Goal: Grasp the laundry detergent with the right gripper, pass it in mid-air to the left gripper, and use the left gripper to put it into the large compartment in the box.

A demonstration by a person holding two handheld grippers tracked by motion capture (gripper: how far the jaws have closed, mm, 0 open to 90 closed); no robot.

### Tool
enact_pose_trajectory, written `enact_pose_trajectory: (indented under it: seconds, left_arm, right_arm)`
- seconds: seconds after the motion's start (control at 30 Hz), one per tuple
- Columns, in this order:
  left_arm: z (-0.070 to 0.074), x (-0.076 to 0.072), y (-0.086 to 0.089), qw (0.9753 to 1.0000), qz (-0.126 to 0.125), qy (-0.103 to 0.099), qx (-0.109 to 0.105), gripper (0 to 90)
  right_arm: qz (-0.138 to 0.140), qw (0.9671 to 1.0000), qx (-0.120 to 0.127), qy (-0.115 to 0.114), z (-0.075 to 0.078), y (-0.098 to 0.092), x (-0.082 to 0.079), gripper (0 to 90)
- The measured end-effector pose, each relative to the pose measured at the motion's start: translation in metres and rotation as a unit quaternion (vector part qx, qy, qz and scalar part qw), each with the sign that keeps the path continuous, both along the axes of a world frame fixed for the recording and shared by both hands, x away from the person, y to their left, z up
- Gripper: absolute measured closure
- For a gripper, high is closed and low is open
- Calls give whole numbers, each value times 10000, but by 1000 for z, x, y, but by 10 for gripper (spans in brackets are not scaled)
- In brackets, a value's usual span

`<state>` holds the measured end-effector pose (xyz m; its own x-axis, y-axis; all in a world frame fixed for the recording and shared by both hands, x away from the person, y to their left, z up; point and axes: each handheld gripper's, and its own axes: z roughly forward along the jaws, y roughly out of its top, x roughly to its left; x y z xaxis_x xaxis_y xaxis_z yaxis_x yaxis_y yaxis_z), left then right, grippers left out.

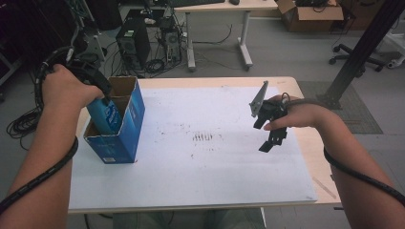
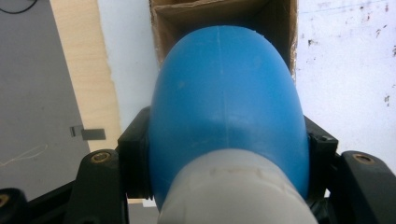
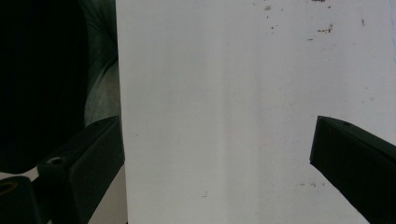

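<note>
A tall blue cardboard box (image 1: 123, 131) stands open-topped at the left of the white sheet (image 1: 205, 167). My left gripper (image 1: 106, 98) hovers over its opening, shut on a smooth blue rounded object (image 2: 224, 102) with a pale grey-white base. In the left gripper view the two jaws press on that object's sides, and the box's brown inside (image 2: 278, 28) lies just beyond it. My right gripper (image 1: 270, 142) hangs over the right part of the sheet, open, with only bare white sheet (image 3: 219, 93) between its fingers (image 3: 348, 154).
The wooden table edge (image 1: 313, 143) runs along the right of the sheet, which has faint dark marks (image 1: 205, 137) at its middle. Beyond the table are a computer tower (image 1: 133, 40), floor cables, a desk and an office chair base (image 1: 356, 59).
</note>
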<state>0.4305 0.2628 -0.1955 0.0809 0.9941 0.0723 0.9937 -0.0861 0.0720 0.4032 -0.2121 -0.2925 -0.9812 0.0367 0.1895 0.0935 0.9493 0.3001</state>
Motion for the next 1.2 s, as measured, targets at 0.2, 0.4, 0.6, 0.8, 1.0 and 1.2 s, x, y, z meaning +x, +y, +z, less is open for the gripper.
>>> enact_pose_trajectory:
  seconds: [0.2,0.4,0.6,0.8,1.0,1.2]
  left_arm:
    - [-12,1,-3,10000,-38,49,8,378]
    - [-25,3,-3,10000,-10,74,11,378]
    - [-35,4,-4,10000,-9,77,36,378]
    - [-45,4,-3,9999,-7,95,32,378]
    - [-55,4,-2,9999,13,131,28,378]
    - [-64,4,-1,9998,11,189,3,378]
  right_arm:
    - [-7,10000,-27,23,1,0,0,31]
    - [3,10000,-42,27,3,-1,0,31]
    - [-13,10000,-46,35,3,-2,-1,31]
    - [-26,10000,-43,52,1,-4,-1,31]
    - [-11,10000,-19,45,-1,-4,-1,31]
    - [-33,10000,-41,73,-2,-4,-2,31]
